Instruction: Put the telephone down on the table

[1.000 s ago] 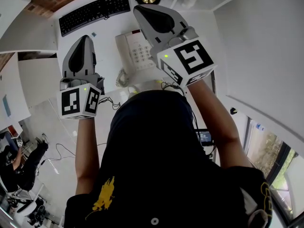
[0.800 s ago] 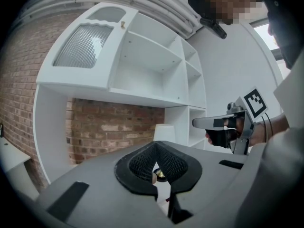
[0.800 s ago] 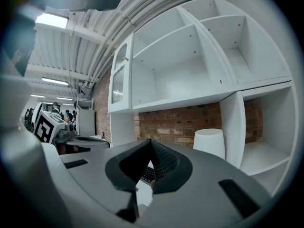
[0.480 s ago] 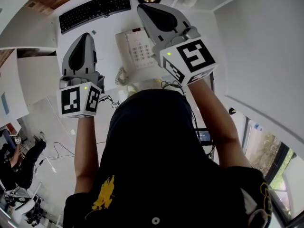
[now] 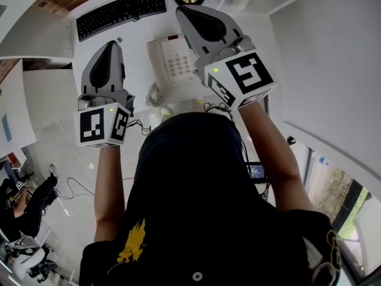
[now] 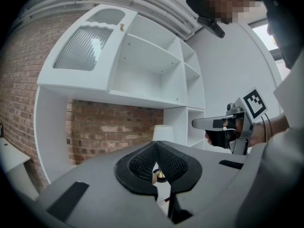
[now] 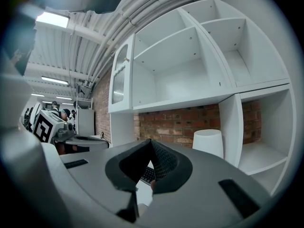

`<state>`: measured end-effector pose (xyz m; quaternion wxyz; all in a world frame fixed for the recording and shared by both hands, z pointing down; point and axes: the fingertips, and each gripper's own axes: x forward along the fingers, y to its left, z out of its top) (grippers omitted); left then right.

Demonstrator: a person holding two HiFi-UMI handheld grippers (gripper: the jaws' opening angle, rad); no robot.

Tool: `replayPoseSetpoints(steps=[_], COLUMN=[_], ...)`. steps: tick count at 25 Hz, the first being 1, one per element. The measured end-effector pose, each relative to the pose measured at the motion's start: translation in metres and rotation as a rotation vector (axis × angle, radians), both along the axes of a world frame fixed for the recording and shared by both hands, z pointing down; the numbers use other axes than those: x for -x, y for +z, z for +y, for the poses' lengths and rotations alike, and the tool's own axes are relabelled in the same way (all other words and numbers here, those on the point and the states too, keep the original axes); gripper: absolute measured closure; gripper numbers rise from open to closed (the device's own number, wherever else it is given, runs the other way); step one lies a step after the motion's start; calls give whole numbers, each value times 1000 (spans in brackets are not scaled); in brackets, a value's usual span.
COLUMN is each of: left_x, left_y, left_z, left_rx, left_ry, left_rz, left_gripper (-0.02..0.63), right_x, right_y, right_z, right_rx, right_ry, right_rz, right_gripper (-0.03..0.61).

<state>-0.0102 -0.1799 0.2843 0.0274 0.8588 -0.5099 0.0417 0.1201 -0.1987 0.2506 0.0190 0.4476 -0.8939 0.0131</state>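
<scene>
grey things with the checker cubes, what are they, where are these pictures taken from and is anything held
No robot here: a person holds a two-jaw tool in each hand, the left gripper and the right gripper. The patterned cubes are part of them. The head view looks down from a camera on the person's head; the two gripper views come from cameras riding on each tool, looking along its jaws. On the white table lie a black keyboard and a white telephone. Both grippers hover above it with jaws shut and hold nothing.

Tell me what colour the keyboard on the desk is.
Black. The keyboard shows best in the head view.
</scene>
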Motion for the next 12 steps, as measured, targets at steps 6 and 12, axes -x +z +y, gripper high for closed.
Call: replayPoseSetpoints(steps=[6,12], left_x=[-3,-6], left_y=[1,5], left_z=[1,1], left_rx=[0,6], left_ry=[9,16], left_rz=[0,-4], left_gripper=[597,597], right_x=[0,-1], right_y=[2,5], right_z=[1,1], right_rx=[2,8], right_ry=[3,6], right_rz=[1,-1], right_gripper=[583,583])
